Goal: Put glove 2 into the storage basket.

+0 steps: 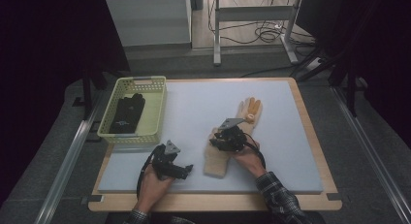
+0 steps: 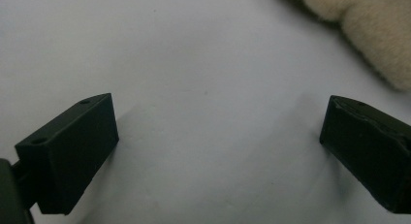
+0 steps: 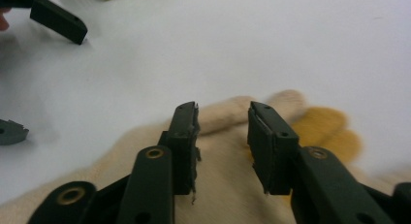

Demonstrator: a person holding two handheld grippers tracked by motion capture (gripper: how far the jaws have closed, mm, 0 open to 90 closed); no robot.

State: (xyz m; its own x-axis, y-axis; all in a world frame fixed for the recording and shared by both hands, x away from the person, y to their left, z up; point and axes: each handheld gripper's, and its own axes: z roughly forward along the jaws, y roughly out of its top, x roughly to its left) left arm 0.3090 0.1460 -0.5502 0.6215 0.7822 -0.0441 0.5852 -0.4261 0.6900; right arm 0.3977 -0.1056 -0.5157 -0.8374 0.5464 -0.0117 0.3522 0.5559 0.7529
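The right gripper (image 3: 223, 136) is held, jaws narrowed, over the cream knitted glove (image 1: 220, 158); nothing is gripped. The left gripper (image 2: 218, 136) is kept wide apart above the white mat (image 1: 194, 112).

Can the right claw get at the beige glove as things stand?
Probably yes: the right claw hangs just over the beige glove, jaws parted, nothing between. The left claw sits aside.

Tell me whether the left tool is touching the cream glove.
Apart. The left gripper view shows the left tool with open jaws over bare mat, the cream glove lying beyond them.
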